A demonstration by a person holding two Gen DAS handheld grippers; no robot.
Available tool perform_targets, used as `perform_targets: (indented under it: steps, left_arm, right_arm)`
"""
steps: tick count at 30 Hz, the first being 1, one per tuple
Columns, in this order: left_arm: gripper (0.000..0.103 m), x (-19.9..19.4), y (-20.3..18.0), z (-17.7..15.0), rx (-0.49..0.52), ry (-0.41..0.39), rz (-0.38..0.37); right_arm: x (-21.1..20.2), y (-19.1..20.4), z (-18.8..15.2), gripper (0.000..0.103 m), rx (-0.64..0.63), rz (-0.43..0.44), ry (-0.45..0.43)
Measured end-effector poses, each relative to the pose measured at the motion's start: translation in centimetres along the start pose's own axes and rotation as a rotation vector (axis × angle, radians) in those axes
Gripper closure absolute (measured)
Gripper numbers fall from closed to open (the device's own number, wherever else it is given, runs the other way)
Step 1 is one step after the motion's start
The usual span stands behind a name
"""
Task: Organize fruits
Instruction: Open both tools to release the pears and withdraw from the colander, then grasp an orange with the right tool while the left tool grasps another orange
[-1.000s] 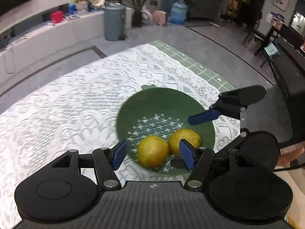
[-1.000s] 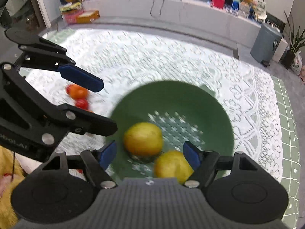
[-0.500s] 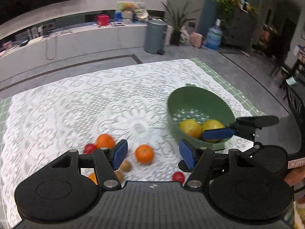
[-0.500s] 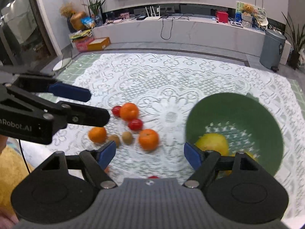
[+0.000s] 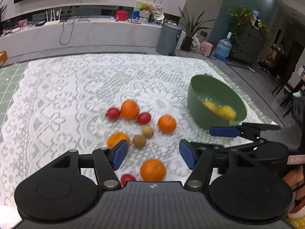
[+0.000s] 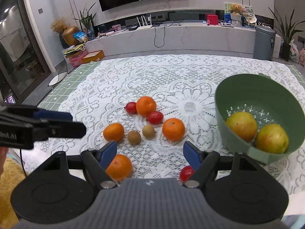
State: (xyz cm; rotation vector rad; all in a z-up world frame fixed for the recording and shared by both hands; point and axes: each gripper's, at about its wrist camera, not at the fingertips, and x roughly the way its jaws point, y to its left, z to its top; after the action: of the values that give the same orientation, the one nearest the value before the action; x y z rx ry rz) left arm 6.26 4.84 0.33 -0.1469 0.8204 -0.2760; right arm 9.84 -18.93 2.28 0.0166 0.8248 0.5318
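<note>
Two grippers: left gripper and right gripper spread, empty; right's jaws just narrowing.
Orange: touching right's left finger.
Bowl: right of fingers.

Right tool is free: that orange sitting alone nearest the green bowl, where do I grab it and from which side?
Take the orange across its round middle, coming down from above. It lies apart from the brown fruit and the green bowl, so both fingers probably have room; the right tool is open with nothing between its fingers.

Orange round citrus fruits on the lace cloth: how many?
4: orange round citrus fruits at the cluster's far side, right, left, and nearest, behind the right gripper finger.
</note>
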Motion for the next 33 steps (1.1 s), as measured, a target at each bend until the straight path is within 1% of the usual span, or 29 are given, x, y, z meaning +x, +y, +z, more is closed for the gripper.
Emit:
perform_targets:
  steps: [1, 3, 8, 10, 11, 13, 16, 19, 24, 28, 33]
  left_arm:
    - [0.03, 0.1, 0.1, -0.4, -0.004, 0.001, 0.003]
    - [0.03, 0.6, 0.4, -1.1, -0.002, 0.003, 0.005]
    - [0.03, 1.5, 1.2, -2.2, -0.001, 0.02, 0.039]
    - [0.03, 1.8, 1.7, -2.4, -0.013, 0.034, 0.04]
    - [0.03, 1.8, 2.1, -2.5, -0.027, 0.039, 0.037]
    - [0.03, 2.0, 2.7, -2.6, -0.061, 0.046, 0.042]
    - [0.03, 2.0, 3.6, -2.6, -0.11, 0.045, 0.052]
    - [0.03, 2.2, 4.0, -2.6, -0.133, 0.043, 0.055]
    - [0.03, 2.5, 4.1, -2.5, -0.133, 0.05, 0.057]
    - [0.03, 2.8, 4.1, -2.5, -0.134, 0.056, 0.057]
    - [0.03, 3.0, 4.0, -2.5, -0.13, 0.06, 0.054]
  right_arm:
    - [0.2, 0.1, -0.3, 0.034, -0.001, -0.005, -0.002]
    - [0.6, 0.2, -0.7, 0.035, 0.0, -0.011, 0.001]
    - [1.6, 1.4, -2.0, 0.037, -0.035, 0.014, 0.027]
    - [2.3, 1.9, -2.4, 0.041, -0.051, 0.04, 0.048]
    - [2.6, 2.2, -2.5, 0.042, -0.055, 0.05, 0.059]
    - [3.2, 2.7, -2.7, 0.047, -0.061, 0.067, 0.08]
    - [4.1, 3.3, -2.8, 0.048, -0.06, 0.085, 0.101]
    - [5.1, 3.7, -2.8, 0.05, -0.057, 0.091, 0.123]
    - [6.1, 4.0, -2.7, 0.05, -0.043, 0.099, 0.154]
    - [6.8, 4.1, -2.6, 0.053, -0.038, 0.107, 0.174]
    - [7.2, 4.1, -2.5, 0.053, -0.036, 0.095, 0.183]
